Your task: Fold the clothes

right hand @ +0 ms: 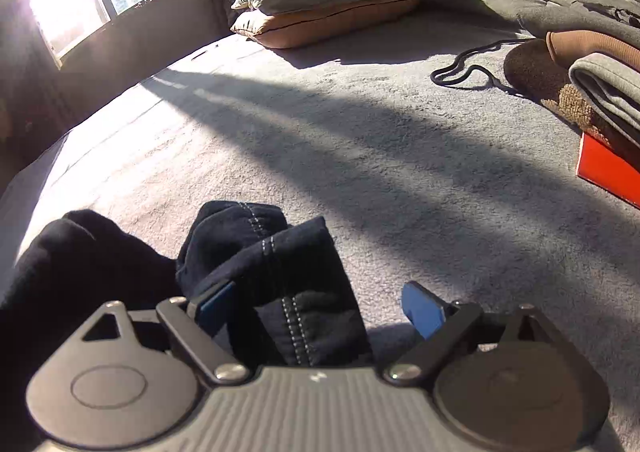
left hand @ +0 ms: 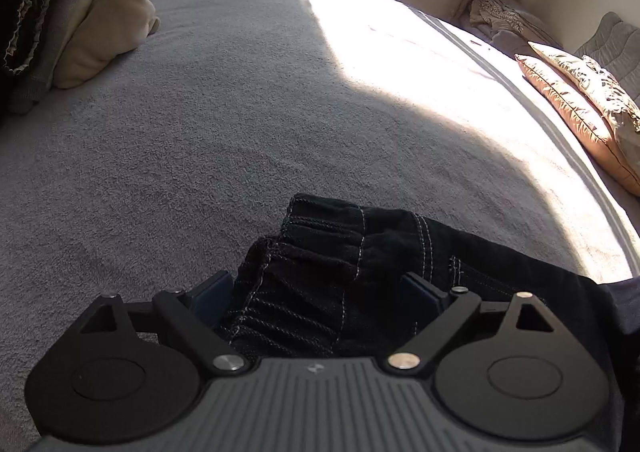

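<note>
Dark denim garment [left hand: 320, 276], black-navy with pale contrast stitching, sits at the near edge of the grey bed cover [left hand: 248, 124]. Left wrist view shows a gathered elastic waistband bunched up between the fingers. Right wrist view shows thick seamed folds, probably the same garment's other end, but the link between the two isn't visible.

Left gripper [left hand: 320, 292]: fingers spread wide with the waistband lying between the blue pads; no pinch visible, so fingers apart around the cloth. Right gripper [right hand: 320, 312]: also spread, cloth against the left pad, right pad clear of it over bare cover. Judged: both straddle the cloth to take or let go of an edge; the scene fits either.

Further out: stack of folded clothes [left hand: 80, 40] at far left, likely the done pile. Pillows [right hand: 328, 0] at the headboard, black cord [right hand: 468, 70], more folded items [right hand: 600, 92] on a red thing [right hand: 604, 172].
</note>
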`<move>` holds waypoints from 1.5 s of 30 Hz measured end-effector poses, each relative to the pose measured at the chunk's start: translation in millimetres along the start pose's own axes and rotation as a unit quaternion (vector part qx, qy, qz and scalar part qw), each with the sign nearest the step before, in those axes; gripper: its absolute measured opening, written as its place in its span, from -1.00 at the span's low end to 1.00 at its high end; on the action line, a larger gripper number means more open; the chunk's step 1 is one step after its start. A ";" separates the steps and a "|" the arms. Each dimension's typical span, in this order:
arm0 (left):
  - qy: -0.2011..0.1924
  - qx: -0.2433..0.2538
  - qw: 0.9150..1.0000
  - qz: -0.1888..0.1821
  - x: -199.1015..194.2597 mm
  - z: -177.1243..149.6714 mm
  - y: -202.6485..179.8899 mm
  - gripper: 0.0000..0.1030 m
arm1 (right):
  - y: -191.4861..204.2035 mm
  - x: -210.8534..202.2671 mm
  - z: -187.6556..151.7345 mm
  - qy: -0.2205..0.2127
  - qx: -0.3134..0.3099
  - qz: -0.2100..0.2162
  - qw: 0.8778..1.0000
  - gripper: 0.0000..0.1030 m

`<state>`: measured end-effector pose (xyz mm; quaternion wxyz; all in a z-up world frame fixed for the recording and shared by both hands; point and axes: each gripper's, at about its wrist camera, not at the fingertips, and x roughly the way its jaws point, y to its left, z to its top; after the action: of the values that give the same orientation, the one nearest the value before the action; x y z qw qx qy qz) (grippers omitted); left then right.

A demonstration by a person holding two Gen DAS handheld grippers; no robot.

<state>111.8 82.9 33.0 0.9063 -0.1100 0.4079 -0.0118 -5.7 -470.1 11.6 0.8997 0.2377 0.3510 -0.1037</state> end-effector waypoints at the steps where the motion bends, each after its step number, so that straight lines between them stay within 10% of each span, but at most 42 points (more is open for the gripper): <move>1: -0.002 0.006 1.000 0.002 1.5 -1.3 -1.4 0.89 | 1.4 2.1 -1.6 0.019 0.010 0.054 0.998 0.72; 3: -0.007 0.023 1.000 -0.001 3.8 -3.5 -3.2 0.87 | 24.6 9.3 -2.1 0.030 -0.048 0.061 0.997 0.59; 5: -0.019 0.048 0.999 0.007 3.4 -5.2 -5.4 0.52 | 45.3 17.0 -6.1 0.029 -0.103 0.024 0.994 -0.35; 7: -0.027 0.040 0.999 -0.001 -2.1 -2.4 -3.1 0.14 | 58.8 18.9 -9.2 0.018 -0.131 0.010 0.991 -0.56; 11: -0.099 -0.026 0.992 -0.075 -45.8 19.5 10.8 -0.30 | 81.7 -22.0 3.3 -0.109 -0.192 -0.019 0.975 -0.61; 15: -0.272 0.066 0.957 -0.079 -120.2 32.5 -14.7 -0.39 | 76.6 -95.0 27.4 -0.290 -0.146 -0.014 0.946 -0.61; 18: -0.265 0.032 0.961 -0.068 -111.9 44.7 4.9 -0.37 | 66.7 -111.8 38.4 -0.358 -0.113 -0.038 0.926 -0.60; 23: -0.073 -0.073 0.994 -0.035 -20.8 42.9 59.3 -0.03 | 33.7 -31.1 46.7 -0.192 -0.070 -0.079 0.976 -0.34; 29: -0.118 -0.051 0.991 -0.048 -33.7 41.8 48.5 0.01 | 28.3 9.0 28.5 -0.102 -0.084 -0.123 0.984 -0.37; 33: -0.121 -0.016 0.992 -0.035 -30.9 39.1 37.9 -0.03 | 33.9 -2.1 27.9 -0.120 -0.098 -0.113 0.981 -0.53; 38: -0.127 -0.035 0.989 -0.061 -28.9 37.8 48.4 -0.88 | 39.5 -23.4 31.8 -0.155 -0.094 -0.093 0.979 -0.61; 43: -0.118 -0.036 0.991 -0.051 -23.6 37.9 46.7 -0.82 | 42.0 -32.5 30.0 -0.142 -0.111 -0.082 0.980 -0.25; 45: -0.116 -0.055 0.990 -0.056 -18.8 37.4 52.0 -0.32 | 35.5 -23.7 28.9 -0.120 -0.102 -0.081 0.984 -0.25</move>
<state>123.4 142.8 60.0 0.9380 -0.1825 0.2934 -0.0273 6.4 -453.4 58.8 0.9436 0.1017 0.2669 -0.1675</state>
